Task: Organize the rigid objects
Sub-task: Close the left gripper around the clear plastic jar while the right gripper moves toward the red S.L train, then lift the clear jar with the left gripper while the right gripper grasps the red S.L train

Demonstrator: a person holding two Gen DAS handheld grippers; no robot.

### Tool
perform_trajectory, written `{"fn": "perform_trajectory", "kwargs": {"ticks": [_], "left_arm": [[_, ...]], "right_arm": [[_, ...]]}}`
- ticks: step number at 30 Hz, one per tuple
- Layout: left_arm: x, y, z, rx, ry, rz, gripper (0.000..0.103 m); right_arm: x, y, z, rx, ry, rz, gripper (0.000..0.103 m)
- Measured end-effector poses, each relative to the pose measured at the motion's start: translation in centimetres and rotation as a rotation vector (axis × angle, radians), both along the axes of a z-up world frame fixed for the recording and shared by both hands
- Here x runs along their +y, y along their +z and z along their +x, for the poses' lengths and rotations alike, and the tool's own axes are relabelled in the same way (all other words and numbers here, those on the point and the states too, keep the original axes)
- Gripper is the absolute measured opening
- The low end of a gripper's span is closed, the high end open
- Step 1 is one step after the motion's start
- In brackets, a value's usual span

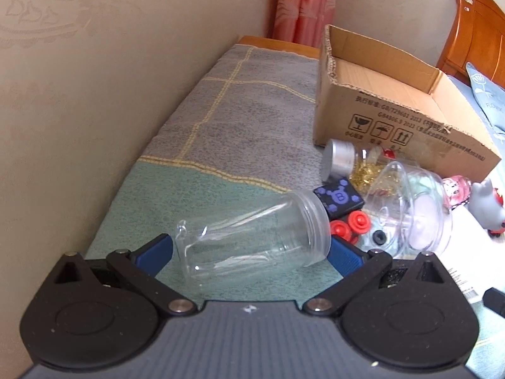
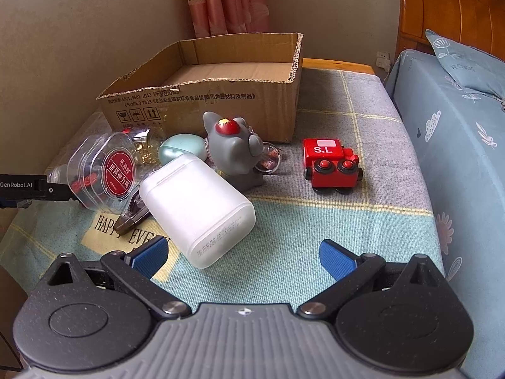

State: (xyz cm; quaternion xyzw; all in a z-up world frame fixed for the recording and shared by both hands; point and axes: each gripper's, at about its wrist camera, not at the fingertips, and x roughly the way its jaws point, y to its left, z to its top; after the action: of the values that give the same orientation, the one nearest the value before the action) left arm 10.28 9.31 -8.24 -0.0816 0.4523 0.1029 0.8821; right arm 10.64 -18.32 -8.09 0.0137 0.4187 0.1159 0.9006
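Observation:
In the left wrist view a clear plastic jar [image 1: 268, 230] lies on its side on the cloth, mouth to the right. My left gripper [image 1: 252, 248] is open, its blue pads at either end of the jar. In the right wrist view a frosted white case [image 2: 202, 208] lies tilted on the cloth, just ahead of my open right gripper [image 2: 243, 249] and close to its left pad. A cardboard box [image 2: 205, 107], open on top, stands behind the objects and appears again in the left wrist view [image 1: 378, 120].
A red toy train [image 2: 331, 165], a grey cat figure [image 2: 235, 154], a mint oval case [image 2: 180, 151] and a clear tub with a red label [image 2: 104, 173] lie before the box. A black cube [image 1: 339, 199] and a silver-capped bottle [image 1: 339, 158] lie beside the jar. A wall is left, a bed right.

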Motion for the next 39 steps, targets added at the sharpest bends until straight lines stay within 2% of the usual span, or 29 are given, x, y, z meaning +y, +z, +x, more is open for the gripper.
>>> {"fn": "perform_trajectory", "kwargs": {"ticks": [6,10,15,19,20,26,29,33,39], "left_arm": [[0.6,-0.3,-0.8,0.023,0.001,0.071,0.102],[0.3,0.0,-0.6,-0.001,0.004,0.030,0.102],[-0.2,0.0,-0.1,-0.019,0.006,0.034,0.101],[0.5,-0.1,-0.2,-0.036,0.024,0.016,0.092],[0.7,-0.2,-0.2,-0.035,0.027,0.013,0.092],[0.7,-0.1,0.0,-0.038,0.030,0.020,0.092],[0.7,-0.1,0.1,-0.038,0.034,0.020,0.092],[0.5,-0.1,0.2,-0.031,0.043,0.028,0.092],[0.6,-0.3,0.7,-0.018,0.058,0.028,0.093]], "right_arm": [[-0.1,0.5,0.5,-0.020,0.018,-0.002,0.103],[0.0,0.4,0.7,-0.023,0.016,0.006,0.103],[-0.3,0.4,0.7,-0.044,0.008,-0.002,0.103],[-1.6,0.8,1.0,-0.077,-0.023,-0.010,0.103],[-2.1,0.9,1.2,-0.085,-0.033,-0.014,0.103],[-4.6,0.4,2.6,-0.122,-0.081,-0.090,0.103],[-5.0,-0.7,3.6,-0.129,-0.072,-0.128,0.099],[-5.3,-2.2,5.4,-0.105,-0.051,-0.137,0.086],[-5.1,-2.8,7.3,-0.115,-0.018,-0.142,0.083]]}}
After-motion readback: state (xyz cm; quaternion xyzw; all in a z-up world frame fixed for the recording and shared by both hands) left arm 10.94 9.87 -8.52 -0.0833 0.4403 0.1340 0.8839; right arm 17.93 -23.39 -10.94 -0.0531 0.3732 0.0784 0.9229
